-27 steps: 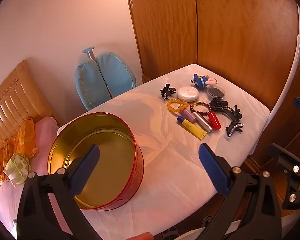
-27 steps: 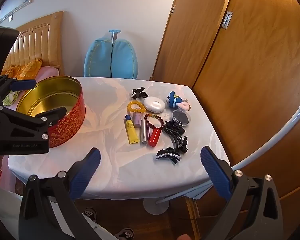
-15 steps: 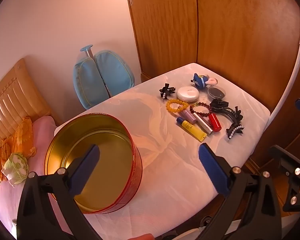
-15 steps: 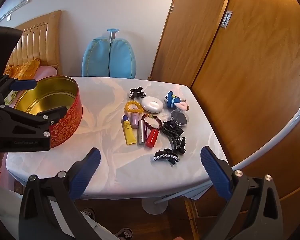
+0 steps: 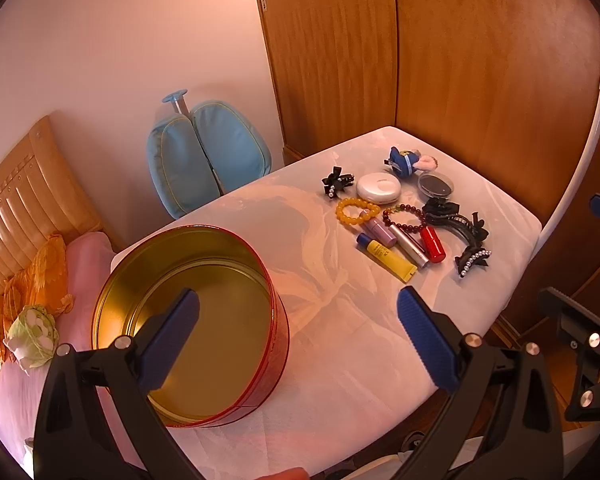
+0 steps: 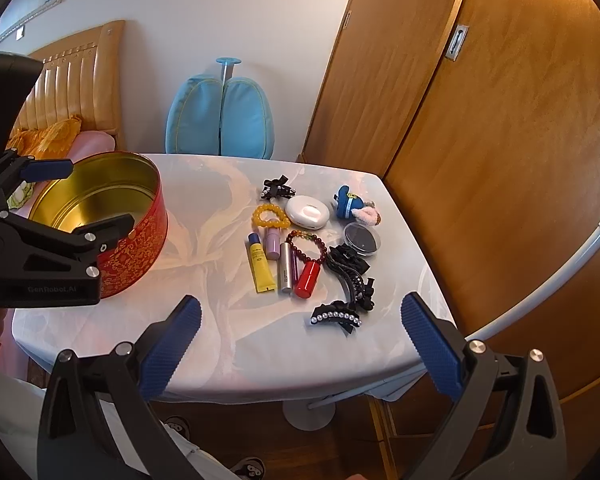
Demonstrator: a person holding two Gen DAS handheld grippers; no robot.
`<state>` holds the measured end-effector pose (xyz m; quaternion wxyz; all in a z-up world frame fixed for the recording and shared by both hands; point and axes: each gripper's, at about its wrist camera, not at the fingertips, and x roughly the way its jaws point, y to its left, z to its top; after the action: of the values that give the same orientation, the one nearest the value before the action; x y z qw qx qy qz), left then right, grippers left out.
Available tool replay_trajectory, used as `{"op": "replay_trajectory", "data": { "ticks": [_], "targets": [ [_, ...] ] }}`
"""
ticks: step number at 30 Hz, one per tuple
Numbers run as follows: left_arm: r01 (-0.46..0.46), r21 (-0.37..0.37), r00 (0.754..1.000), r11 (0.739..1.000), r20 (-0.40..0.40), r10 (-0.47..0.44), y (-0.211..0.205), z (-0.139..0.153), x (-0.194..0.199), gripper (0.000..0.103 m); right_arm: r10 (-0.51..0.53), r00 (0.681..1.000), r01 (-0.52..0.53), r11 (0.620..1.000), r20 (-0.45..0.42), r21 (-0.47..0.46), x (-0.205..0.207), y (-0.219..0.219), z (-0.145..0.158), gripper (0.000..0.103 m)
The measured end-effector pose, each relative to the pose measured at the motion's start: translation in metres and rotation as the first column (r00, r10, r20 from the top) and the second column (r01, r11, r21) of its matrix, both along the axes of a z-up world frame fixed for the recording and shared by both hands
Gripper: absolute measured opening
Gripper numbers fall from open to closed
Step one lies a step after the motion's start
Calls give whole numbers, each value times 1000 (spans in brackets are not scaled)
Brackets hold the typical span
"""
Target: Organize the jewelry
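Both the left gripper and the right gripper hover with jaws spread wide, holding nothing; the jewelry, a yellow bracelet and a dark red bracelet, lies among cosmetics on the table, apart from the empty red tin

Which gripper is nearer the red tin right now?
Left. The left gripper hangs right over the red tin, jaws open. The right gripper sits off the table's near edge, facing the jewelry pile, well clear of the tin.
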<state>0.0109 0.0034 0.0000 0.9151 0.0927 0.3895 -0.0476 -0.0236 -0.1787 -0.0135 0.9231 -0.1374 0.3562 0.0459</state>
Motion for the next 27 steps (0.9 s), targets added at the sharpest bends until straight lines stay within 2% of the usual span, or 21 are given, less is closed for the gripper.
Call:
{"op": "replay_trajectory", "data": {
  "ticks": [9, 15, 20, 23, 27],
  "targets": [
    [21, -4, 1000, 1000, 0, -21, 10, -5, -4, 96, -20, 1000, 20, 1000, -9, -1, 0, 7, -2, 101],
    [93, -30, 995, 995, -16, -93, 18, -13, 0, 96, -96, 992, 101, 994, -78, 53, 10, 5, -17, 101],
    [208, -55, 976, 977, -54, -211, 8, -31, 9, 96, -184, 970, 197, 978, -157, 69, 17, -7, -38, 101],
    [251, -81, 962, 964, -85, -258, -7, -42, 20, 96, -222, 953, 239, 969, -204, 66, 18, -21, -50, 101],
    [297, -70, 947, 952, -105, -303, -36, -51, 36, 96, -250, 938, 275, 958, -239, 78, 34, -49, -60, 101]
  ]
}}
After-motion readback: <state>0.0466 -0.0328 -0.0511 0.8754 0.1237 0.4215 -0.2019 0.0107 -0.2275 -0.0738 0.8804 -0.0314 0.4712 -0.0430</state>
